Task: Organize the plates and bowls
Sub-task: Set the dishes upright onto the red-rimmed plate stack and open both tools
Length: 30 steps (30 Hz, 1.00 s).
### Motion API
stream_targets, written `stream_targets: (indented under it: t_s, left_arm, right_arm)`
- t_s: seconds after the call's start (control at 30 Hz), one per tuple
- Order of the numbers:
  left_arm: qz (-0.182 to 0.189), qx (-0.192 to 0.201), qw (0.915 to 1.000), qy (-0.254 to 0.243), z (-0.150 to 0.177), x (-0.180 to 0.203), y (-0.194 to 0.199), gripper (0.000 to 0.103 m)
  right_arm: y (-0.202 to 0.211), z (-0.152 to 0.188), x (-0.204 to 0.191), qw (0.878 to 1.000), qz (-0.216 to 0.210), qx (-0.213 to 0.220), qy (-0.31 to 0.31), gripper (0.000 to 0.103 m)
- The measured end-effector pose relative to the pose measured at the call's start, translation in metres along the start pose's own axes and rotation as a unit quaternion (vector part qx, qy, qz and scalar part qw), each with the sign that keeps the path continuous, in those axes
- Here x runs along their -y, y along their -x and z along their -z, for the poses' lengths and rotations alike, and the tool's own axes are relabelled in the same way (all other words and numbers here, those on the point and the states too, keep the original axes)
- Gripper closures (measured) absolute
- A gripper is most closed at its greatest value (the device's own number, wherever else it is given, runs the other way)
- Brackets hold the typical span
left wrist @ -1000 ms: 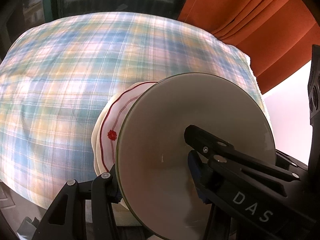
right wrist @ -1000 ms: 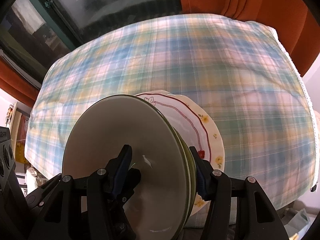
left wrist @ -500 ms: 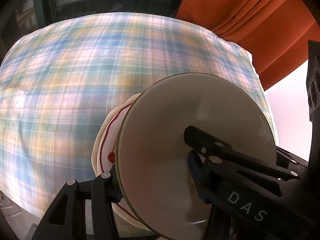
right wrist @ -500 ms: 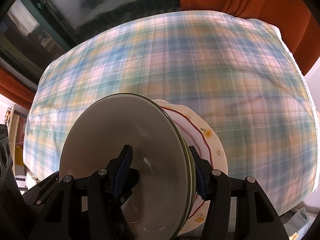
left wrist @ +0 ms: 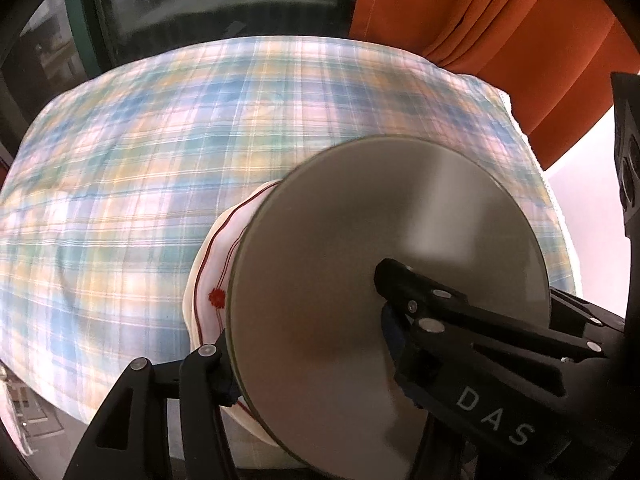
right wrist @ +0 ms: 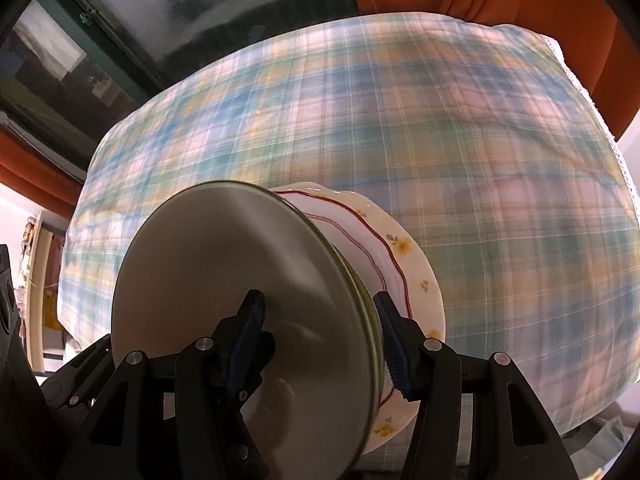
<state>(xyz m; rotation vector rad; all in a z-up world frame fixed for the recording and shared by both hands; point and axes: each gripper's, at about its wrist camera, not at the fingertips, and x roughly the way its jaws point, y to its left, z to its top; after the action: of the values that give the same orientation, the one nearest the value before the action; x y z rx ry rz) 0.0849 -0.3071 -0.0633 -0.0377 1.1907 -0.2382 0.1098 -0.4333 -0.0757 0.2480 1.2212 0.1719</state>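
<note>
Two claws share one load: a stack of dishes held over the plaid-covered surface (left wrist: 160,184). The stack is a grey-green plate (left wrist: 384,280) on top and a scalloped cream plate (right wrist: 404,264) with a red line beneath; what lies between them cannot be told.

- Right claw (right wrist: 320,320): closed on the stack, one pad on the top plate's face, the other under the rim.
- Left claw (left wrist: 304,328): its jaws have just been opening with the stack between them. Whether the pads bear on it cannot be told.

Hazards, as judged:
1. Left support lost. The whole weight falls to the right claw at one edge; the stack may tip or pivot.
2. Glazed plates slide on each other if tilted.
3. Any drop risks chipping, cloth or not.
</note>
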Motion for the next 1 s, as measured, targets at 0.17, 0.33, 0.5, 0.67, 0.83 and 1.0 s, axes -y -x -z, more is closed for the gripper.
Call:
stream_targets:
  t_s: [0.17,0.33,0.5,0.67,0.83,1.0]
  left_arm:
    - [-0.030,0.002,0.9995,0.004,0.007,-0.004,0.004,0.036]
    - [-0.030,0.033,0.9990,-0.009,0.013,-0.010,0.019,0.033]
    - [-0.020,0.084,0.9953,-0.044,0.014,-0.015,0.043,0.032]
    - [-0.021,0.137,0.9889,-0.055,0.010,-0.035,0.073,0.031]
    - [-0.020,0.192,0.9803,-0.044,0.020,-0.063,0.106,0.013]
    - [-0.029,0.224,0.9729,-0.051,0.041,-0.101,0.126,0.012]
  right_arm:
    - [0.004,0.009,0.001,1.000,-0.001,0.012,0.000,0.044]
    - [0.020,0.019,-0.005,0.999,-0.001,0.045,0.001,0.037]
    - [0.040,0.027,-0.013,0.995,0.029,0.093,-0.008,0.033]
    - [0.068,0.034,-0.027,0.979,0.110,0.173,-0.023,0.027]
    - [0.097,0.046,-0.045,0.963,0.139,0.225,-0.049,0.020]
    - [0.109,0.072,-0.084,0.956,0.145,0.255,-0.029,0.018]
